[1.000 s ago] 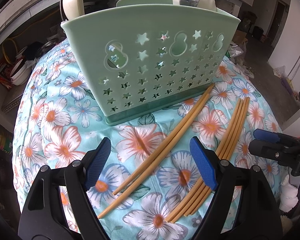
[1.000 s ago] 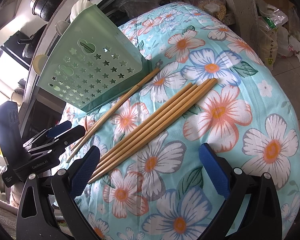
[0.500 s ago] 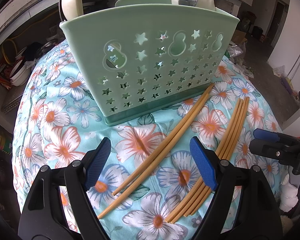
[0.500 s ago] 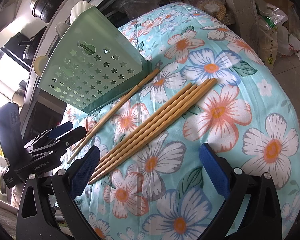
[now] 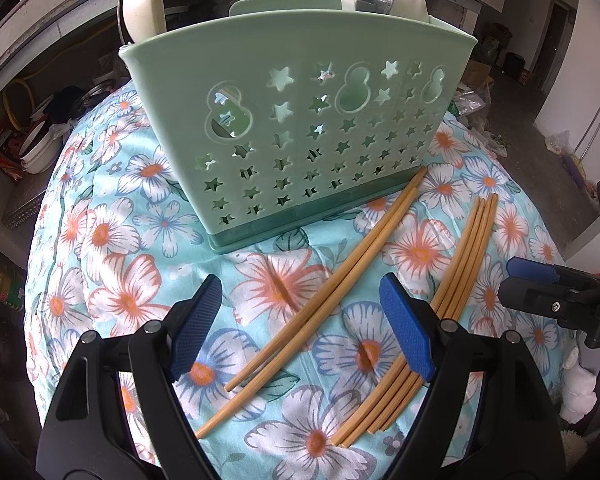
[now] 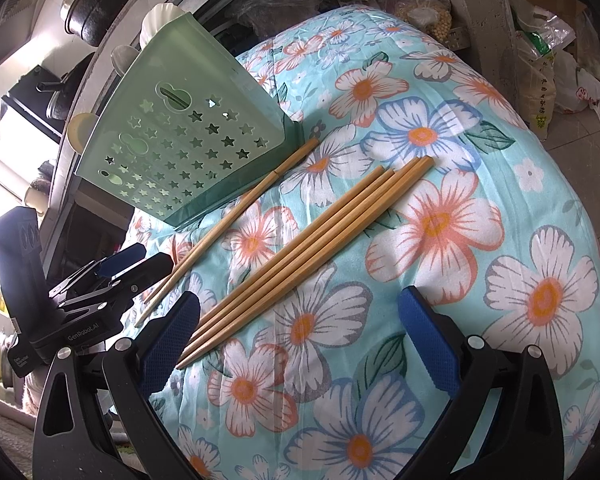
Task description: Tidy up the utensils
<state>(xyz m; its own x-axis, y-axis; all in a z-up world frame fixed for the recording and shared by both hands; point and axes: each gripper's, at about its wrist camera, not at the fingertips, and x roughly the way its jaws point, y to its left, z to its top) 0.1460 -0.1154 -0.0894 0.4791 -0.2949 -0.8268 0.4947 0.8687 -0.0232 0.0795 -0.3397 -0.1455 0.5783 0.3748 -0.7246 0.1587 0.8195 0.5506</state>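
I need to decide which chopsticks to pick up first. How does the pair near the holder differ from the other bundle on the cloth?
The pair of chopsticks has two sticks; the bundle of chopsticks has four. The pair's far tips reach the base of the green holder; the bundle lies clear of it, further right in the left wrist view. The pair sits between the open left gripper jaws; the bundle runs under its right finger. Both are tan and lie flat.

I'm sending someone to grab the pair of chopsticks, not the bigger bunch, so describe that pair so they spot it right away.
Find the green holder with star holes standing on the flowered cloth. The pair of chopsticks lies with its far ends against the holder's base. The bunch of four lies apart, farther from the holder.
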